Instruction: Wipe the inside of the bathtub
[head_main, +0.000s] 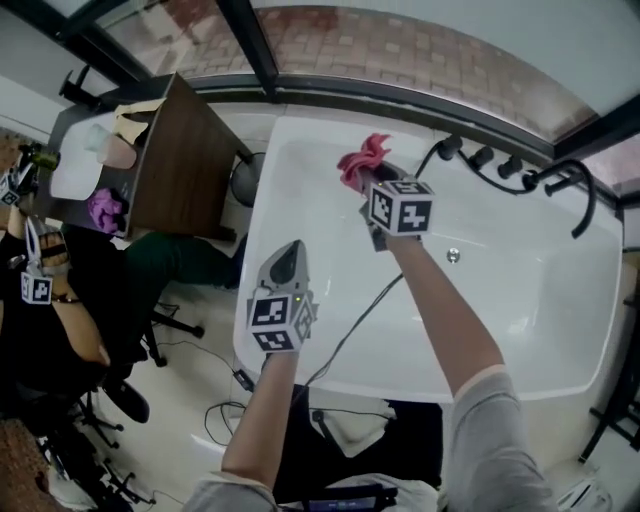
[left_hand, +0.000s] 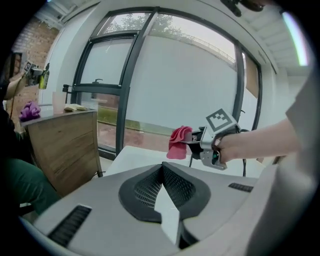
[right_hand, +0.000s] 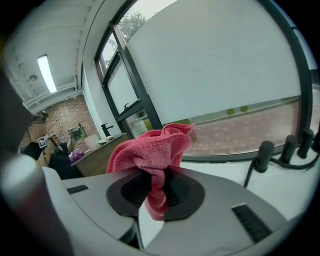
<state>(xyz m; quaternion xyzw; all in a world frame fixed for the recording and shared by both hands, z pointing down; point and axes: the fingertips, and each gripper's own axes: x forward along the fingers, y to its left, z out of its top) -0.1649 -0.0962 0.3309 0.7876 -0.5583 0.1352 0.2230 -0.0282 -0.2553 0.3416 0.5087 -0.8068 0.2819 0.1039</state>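
Note:
The white bathtub (head_main: 540, 300) lies below me, seen from above in the head view. My right gripper (head_main: 372, 185) is held over the tub's far left part and is shut on a crumpled pink cloth (head_main: 361, 160). In the right gripper view the cloth (right_hand: 150, 152) bulges out above the clamped jaws (right_hand: 152, 182) and a strip of it hangs between them. My left gripper (head_main: 289, 258) hovers near the tub's left rim, its jaws (left_hand: 162, 170) pressed together with nothing in them. From the left gripper view the pink cloth (left_hand: 178, 142) and the right gripper (left_hand: 195, 145) show ahead.
Black taps (head_main: 482, 157) and a curved black spout (head_main: 572, 190) line the tub's far rim; a drain (head_main: 453, 256) sits on its floor. A black cable (head_main: 352, 325) crosses the near rim. A wooden desk (head_main: 185, 160) and a seated person (head_main: 60, 310) are at left.

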